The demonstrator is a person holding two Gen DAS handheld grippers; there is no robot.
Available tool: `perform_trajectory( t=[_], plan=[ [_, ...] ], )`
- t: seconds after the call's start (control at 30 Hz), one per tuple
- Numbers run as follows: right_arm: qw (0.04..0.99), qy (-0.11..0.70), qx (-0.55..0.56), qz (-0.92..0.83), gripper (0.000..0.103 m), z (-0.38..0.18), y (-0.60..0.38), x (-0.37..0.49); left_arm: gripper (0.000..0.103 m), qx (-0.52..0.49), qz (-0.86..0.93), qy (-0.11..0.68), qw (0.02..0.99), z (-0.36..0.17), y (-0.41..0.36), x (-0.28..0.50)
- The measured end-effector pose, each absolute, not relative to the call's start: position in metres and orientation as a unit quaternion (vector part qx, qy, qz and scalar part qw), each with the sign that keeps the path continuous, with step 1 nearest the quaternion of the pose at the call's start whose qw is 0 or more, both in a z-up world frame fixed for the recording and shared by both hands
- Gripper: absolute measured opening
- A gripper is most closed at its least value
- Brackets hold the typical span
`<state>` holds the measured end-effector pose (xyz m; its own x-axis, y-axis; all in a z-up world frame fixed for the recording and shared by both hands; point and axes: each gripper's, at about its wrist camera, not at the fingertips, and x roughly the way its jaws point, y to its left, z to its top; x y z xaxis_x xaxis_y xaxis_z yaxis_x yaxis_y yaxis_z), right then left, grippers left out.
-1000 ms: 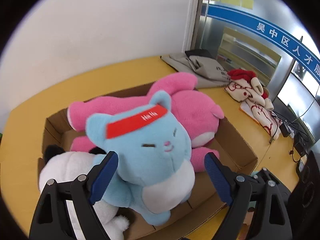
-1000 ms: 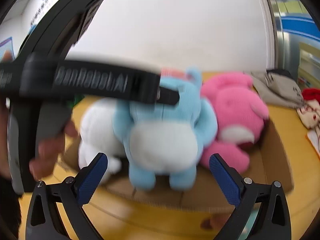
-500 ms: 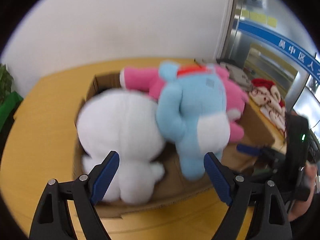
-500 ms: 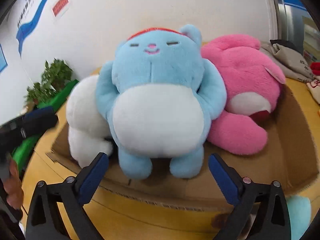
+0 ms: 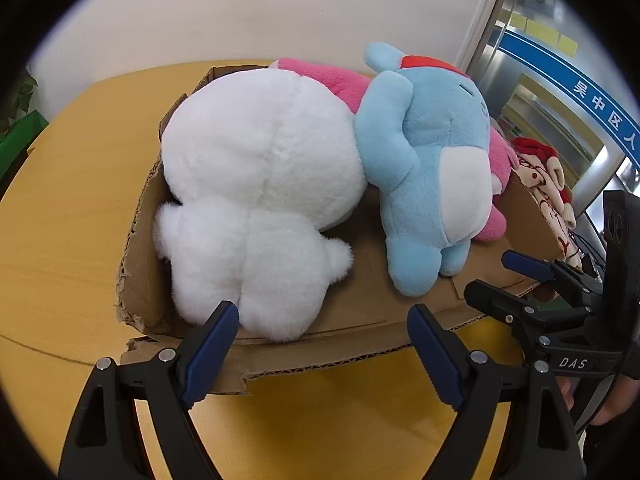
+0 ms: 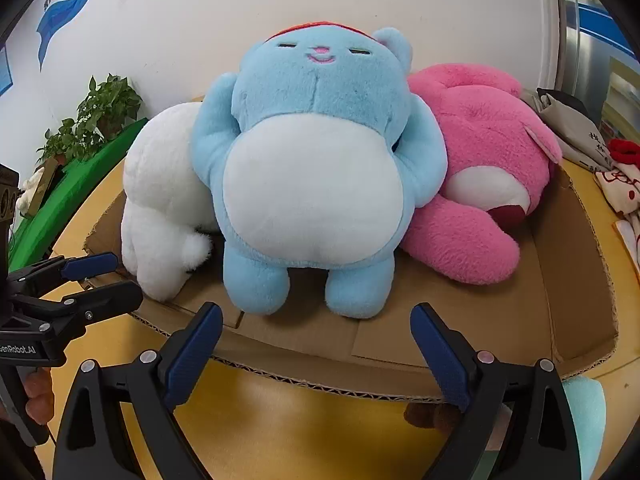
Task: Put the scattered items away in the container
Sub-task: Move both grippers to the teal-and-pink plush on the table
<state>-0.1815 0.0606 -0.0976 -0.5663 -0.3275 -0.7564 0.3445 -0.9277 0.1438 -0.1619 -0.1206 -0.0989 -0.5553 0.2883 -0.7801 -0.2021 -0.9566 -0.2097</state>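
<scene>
A shallow cardboard box [image 5: 352, 316] [image 6: 568, 280] on the yellow table holds three plush toys. A white plush [image 5: 260, 184] [image 6: 160, 200] lies at the left. A blue plush with a red headband [image 5: 432, 168] [image 6: 312, 172] leans in the middle. A pink plush [image 5: 320, 76] [image 6: 480, 168] lies at the right. My left gripper [image 5: 320, 344] is open and empty just in front of the box. My right gripper [image 6: 316, 344] is open and empty at the box's near edge; it also shows in the left wrist view [image 5: 516, 280].
Folded grey cloth [image 6: 568, 124] and a red-and-white fabric item [image 5: 544, 176] [image 6: 624, 184] lie on the table right of the box. A light blue soft item [image 6: 584, 408] sits by the box's near right corner. A green plant [image 6: 96, 116] stands at the left.
My left gripper has pulled back and swung left, away from the blue plush. My right gripper has backed off slightly. The blue plush stays in the box.
</scene>
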Motion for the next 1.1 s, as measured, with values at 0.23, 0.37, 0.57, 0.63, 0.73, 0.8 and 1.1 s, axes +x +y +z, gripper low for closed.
perform_trajectory(
  t=[0.23,0.37,0.57,0.63,0.73,0.8,1.1],
  plan=[
    [0.19,0.01,0.433,-0.881,0.097,-0.092,0.067,-0.161,0.087,-0.452,0.881,-0.046,0.132,-0.099,-0.125,-0.143],
    [0.194,-0.002,0.435,-0.879,0.098,-0.084,0.071,-0.155,0.087,-0.441,0.886,-0.055,0.131,-0.092,-0.13,-0.13],
    [0.226,-0.01,0.384,-0.895,0.103,-0.048,0.081,-0.143,0.087,-0.416,0.895,-0.08,0.136,-0.068,-0.144,-0.111],
    [0.225,-0.008,0.383,-0.896,0.103,-0.045,0.077,-0.154,0.087,-0.412,0.898,-0.08,0.136,-0.063,-0.144,-0.106],
    [0.234,-0.019,0.403,-0.885,0.103,-0.055,0.066,-0.181,0.087,-0.41,0.898,-0.084,0.134,-0.062,-0.145,-0.098],
    [0.224,-0.016,0.436,-0.871,0.103,-0.075,0.058,-0.201,0.087,-0.413,0.897,-0.088,0.132,-0.065,-0.146,-0.094],
    [0.194,-0.01,0.474,-0.859,0.1,-0.11,0.041,-0.208,0.087,-0.424,0.891,-0.105,0.123,-0.077,-0.154,-0.08]
  ],
)
